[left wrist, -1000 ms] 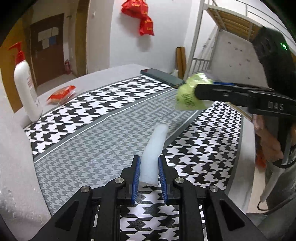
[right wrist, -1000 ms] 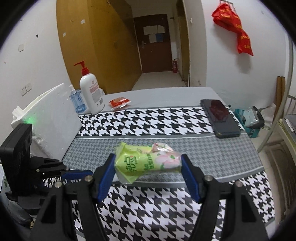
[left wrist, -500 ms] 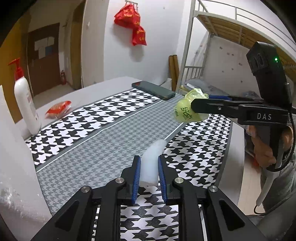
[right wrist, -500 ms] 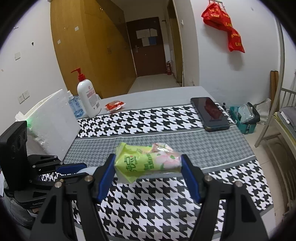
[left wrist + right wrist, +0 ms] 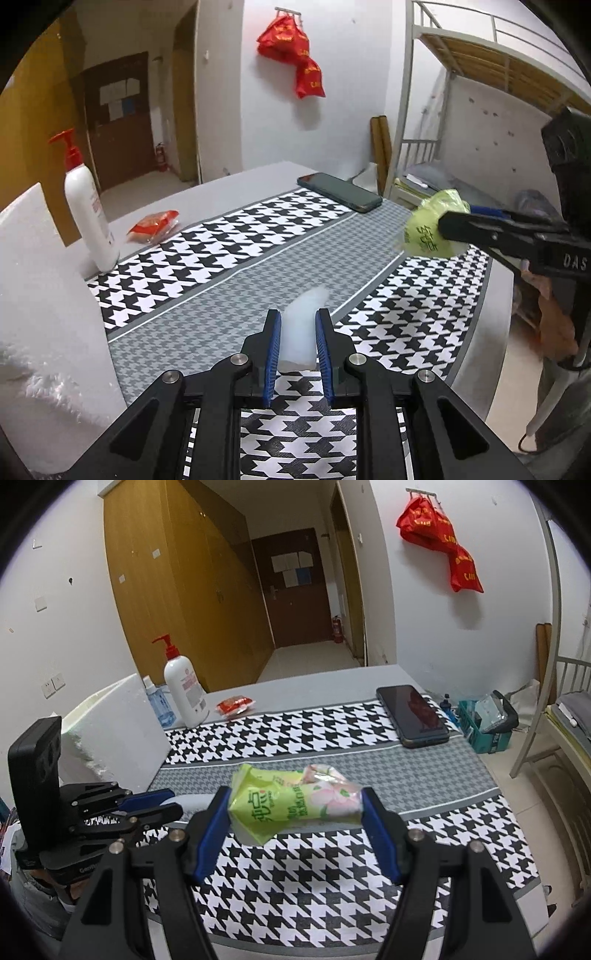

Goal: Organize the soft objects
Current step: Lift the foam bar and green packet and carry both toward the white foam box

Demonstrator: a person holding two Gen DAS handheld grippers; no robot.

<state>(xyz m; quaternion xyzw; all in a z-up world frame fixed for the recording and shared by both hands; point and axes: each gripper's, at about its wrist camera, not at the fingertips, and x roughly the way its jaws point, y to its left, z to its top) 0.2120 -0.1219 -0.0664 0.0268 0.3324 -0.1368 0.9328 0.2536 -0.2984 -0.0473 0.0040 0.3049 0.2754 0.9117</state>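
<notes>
My left gripper point(image 5: 297, 332) is shut on a white foam strip point(image 5: 303, 325) and holds it above the houndstooth cloth point(image 5: 229, 236). It also shows at the left of the right wrist view point(image 5: 162, 805). My right gripper point(image 5: 295, 808) is shut on a green tissue pack point(image 5: 291, 805) and holds it in the air above the cloth point(image 5: 332, 886). In the left wrist view the right gripper point(image 5: 461, 225) comes in from the right with the pack point(image 5: 428, 229) in it.
A white pump bottle point(image 5: 86, 206), a red snack packet point(image 5: 155, 225) and a dark phone point(image 5: 340, 192) lie at the far side of the table. A white foam box point(image 5: 40, 314) stands at the left. A bunk bed frame point(image 5: 461, 55) is at the right.
Both grippers have risen and tilted up, each still holding its object. The foam strip now looks shorter past the left fingers.
</notes>
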